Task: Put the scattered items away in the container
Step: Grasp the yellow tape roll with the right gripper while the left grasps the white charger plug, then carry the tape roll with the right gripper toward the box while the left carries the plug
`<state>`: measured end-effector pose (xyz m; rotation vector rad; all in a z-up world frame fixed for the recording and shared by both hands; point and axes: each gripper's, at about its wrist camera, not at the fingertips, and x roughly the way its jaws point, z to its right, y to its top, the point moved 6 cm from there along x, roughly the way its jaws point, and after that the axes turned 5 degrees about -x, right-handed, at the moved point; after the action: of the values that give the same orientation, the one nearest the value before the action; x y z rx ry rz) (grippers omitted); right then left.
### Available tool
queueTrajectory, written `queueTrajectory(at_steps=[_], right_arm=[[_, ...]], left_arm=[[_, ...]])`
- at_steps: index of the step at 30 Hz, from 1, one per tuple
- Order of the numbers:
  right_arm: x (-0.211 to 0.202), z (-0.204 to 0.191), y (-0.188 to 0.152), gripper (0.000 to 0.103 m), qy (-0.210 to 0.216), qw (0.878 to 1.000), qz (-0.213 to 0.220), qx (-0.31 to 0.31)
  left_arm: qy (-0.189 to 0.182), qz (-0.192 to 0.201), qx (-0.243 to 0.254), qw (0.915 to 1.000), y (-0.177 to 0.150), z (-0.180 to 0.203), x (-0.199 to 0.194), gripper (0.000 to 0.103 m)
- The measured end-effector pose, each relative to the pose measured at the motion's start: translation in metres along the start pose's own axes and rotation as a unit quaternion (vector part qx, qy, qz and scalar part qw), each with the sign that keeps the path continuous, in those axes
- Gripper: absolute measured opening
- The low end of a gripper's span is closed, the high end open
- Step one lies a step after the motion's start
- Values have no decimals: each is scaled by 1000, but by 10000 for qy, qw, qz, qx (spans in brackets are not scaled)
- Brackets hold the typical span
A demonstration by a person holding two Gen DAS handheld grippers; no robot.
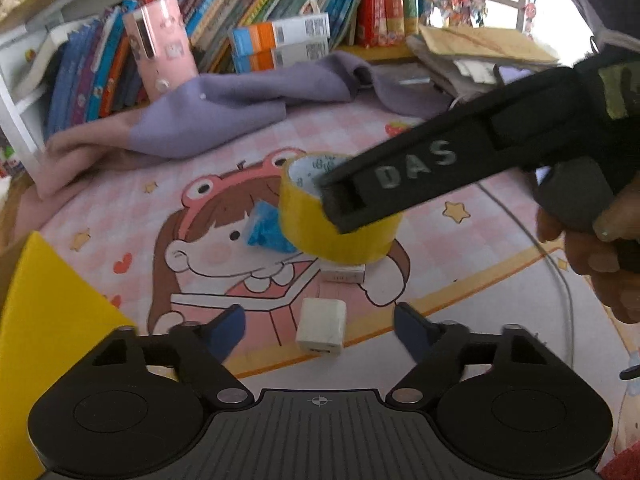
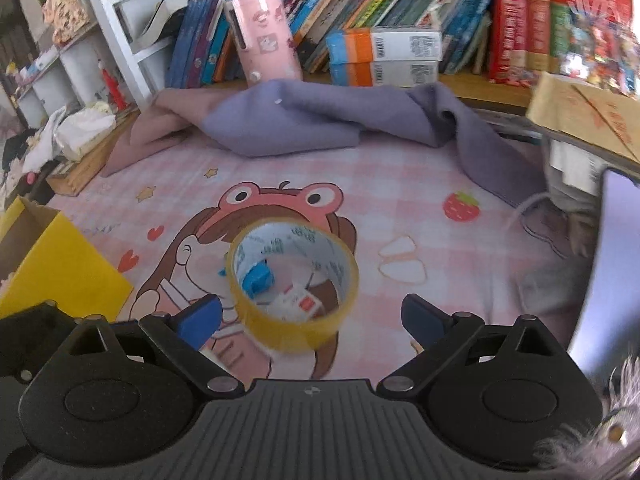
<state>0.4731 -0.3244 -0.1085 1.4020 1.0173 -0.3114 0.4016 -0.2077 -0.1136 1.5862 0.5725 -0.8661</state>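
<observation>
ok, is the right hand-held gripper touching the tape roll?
Cannot tell. In the right wrist view the hand-held gripper stands wide open around the tape roll; in the left wrist view its body overlaps the roll, hiding any contact.

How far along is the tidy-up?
Done: nothing visible; the yellow box interior is mostly out of view. In hand: right gripper open around the yellow tape roll, grasp unclear. Remaining: blue packet, white charger cube and small white stick on the mat; left gripper open, empty.
</observation>
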Motion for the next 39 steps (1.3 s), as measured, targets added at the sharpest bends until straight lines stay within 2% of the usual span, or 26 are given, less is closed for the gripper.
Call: queueTrajectory(at_steps=[2, 6, 9, 14, 17, 18, 23, 39], right_arm=[[10, -1, 3, 97, 56, 9999, -47, -78], [29, -3, 7, 97, 201, 9996, -162, -119], [40, -3, 10, 97, 243, 9994, -234, -107], [51, 0, 11, 97, 345, 9989, -308, -28], [54, 1, 12, 92, 442, 9985, -310, 39], [54, 1, 12, 86, 483, 9984, -297, 77], [49, 1, 12, 85, 493, 9985, -206, 102], [-20, -12, 11, 85, 366, 9984, 418, -42]], left_arm=[[-38, -98, 6, 9999, 0, 1, 6, 69], [-52, -232, -9, 9997, -1, 0, 17, 68], [-47, -316, -106, 9994, -2, -4, 23, 58], [-171, -352, -371, 9985, -2, -8, 27, 53], [-189, -318, -401, 9985, 0, -7, 27, 35], [-203, -321, -391, 9985, 0, -6, 26, 28], [-183, -339, -429, 9983, 1, -8, 23, 26], [-319, 153, -671, 9971, -3, -17, -37, 26]])
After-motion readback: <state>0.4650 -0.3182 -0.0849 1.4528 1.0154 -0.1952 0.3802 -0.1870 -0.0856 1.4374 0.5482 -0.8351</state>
